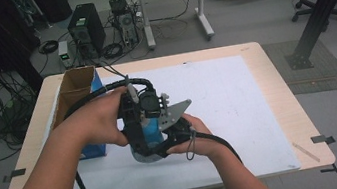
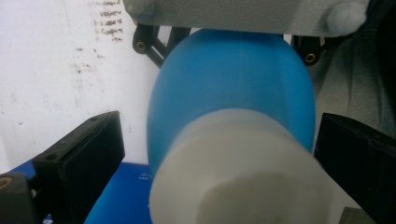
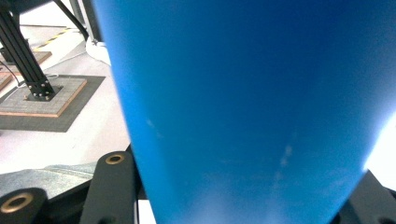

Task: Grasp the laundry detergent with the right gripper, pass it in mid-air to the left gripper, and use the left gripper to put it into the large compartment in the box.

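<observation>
While the right tool is clenched on the body of the blue bottle, above the surface, the left tool stands released around its white cap; the bottle's long axis points straight along the left tool, cap end nearest.

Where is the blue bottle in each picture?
High view: the blue bottle sits low in the middle, between the two hands.
Left gripper view: it stands in the centre, its white cap nearest the camera.
Right gripper view: its blue wall spans the middle and right.
Shared landmark: the white table mat.
</observation>
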The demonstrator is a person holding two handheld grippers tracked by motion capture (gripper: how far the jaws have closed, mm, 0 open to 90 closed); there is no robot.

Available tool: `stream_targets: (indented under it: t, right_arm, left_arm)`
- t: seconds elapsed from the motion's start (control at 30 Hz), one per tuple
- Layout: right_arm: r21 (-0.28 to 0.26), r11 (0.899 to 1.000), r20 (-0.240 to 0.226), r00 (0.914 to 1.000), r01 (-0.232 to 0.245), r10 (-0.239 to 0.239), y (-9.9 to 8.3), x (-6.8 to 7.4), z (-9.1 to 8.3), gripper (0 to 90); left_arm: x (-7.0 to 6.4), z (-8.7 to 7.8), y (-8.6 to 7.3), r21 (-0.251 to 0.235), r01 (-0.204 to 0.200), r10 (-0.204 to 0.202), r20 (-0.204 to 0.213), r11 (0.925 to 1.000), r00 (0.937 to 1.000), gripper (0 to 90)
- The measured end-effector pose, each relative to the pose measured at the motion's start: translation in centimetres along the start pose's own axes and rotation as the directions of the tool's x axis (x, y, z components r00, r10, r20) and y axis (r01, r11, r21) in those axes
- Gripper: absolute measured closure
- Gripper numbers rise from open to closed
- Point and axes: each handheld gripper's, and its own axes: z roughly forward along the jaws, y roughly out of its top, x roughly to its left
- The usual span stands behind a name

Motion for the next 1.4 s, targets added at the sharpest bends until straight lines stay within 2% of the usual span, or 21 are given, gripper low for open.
stream_targets:
  t: [0.4, 0.87, 1.33, 1.4]
  right_arm:
    - [0.004, 1.000, -0.003, 1.0000, 0.003, -0.003, 0.22, 0.10, 0.14, 45.0]
    - [0.004, 1.000, -0.009, 1.0000, 0.003, -0.003, 0.23, 0.19, 0.32, 44.9]
    - [0.002, 1.000, -0.008, 1.0000, -0.002, 0.002, 0.22, 0.28, 0.30, 45.0]
    - [0.000, 1.000, -0.006, 1.0000, 0.000, 0.000, 0.24, 0.29, 0.30, 45.0]
  left_arm:
    - [-0.03, -0.10, 0.07, 0.005, -0.007, 0.007, 0.001, 1.0000, 1.0000, 11.0]
    - [-0.08, -0.07, -0.16, 0.017, -0.013, 0.013, -0.011, 0.9998, 0.9999, 15.8]
    - [-0.16, 0.17, -0.16, 0.019, -0.023, 0.023, 0.018, 0.9996, 0.9996, 26.5]
    - [-0.27, 0.23, -0.09, 0.020, -0.029, 0.029, 0.013, 0.9994, 0.9995, 28.2]
